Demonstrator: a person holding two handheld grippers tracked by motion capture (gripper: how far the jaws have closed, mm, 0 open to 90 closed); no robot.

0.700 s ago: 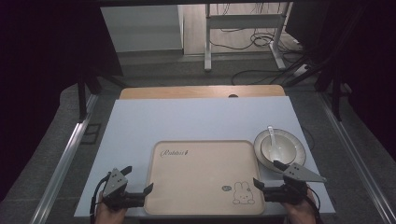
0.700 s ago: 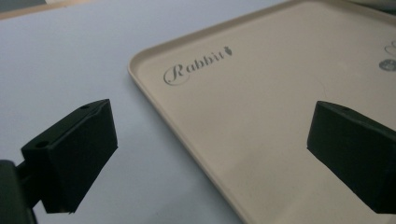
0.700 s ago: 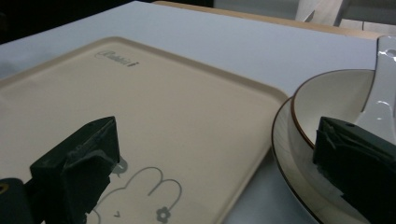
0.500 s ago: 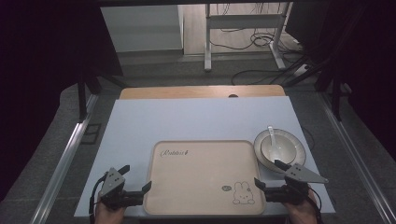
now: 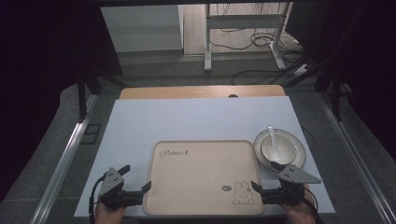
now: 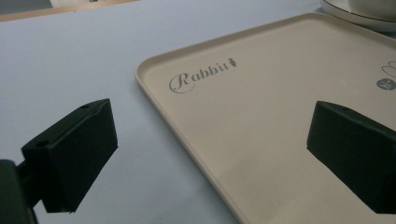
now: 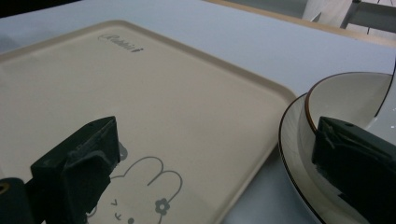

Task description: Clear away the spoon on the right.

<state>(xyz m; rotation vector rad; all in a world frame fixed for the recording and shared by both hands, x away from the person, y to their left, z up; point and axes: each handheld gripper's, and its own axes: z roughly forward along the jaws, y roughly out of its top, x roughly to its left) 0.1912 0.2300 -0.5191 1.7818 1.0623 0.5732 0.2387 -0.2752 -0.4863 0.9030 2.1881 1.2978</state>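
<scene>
Left tongs: standing wide open, holding nothing, straddling the tray's left rim near its front corner
Right tongs: gaping wide, gripping nothing, one jaw over the tray's bunny print, the other over the plate
Room: white tabletop lying bare behind the tray, its front edge running just under both hands
Tray: beige, rounded corners, lying flat at the front centre
Bowl: sitting on the plate, holding a spoon, just right of the tray
</scene>
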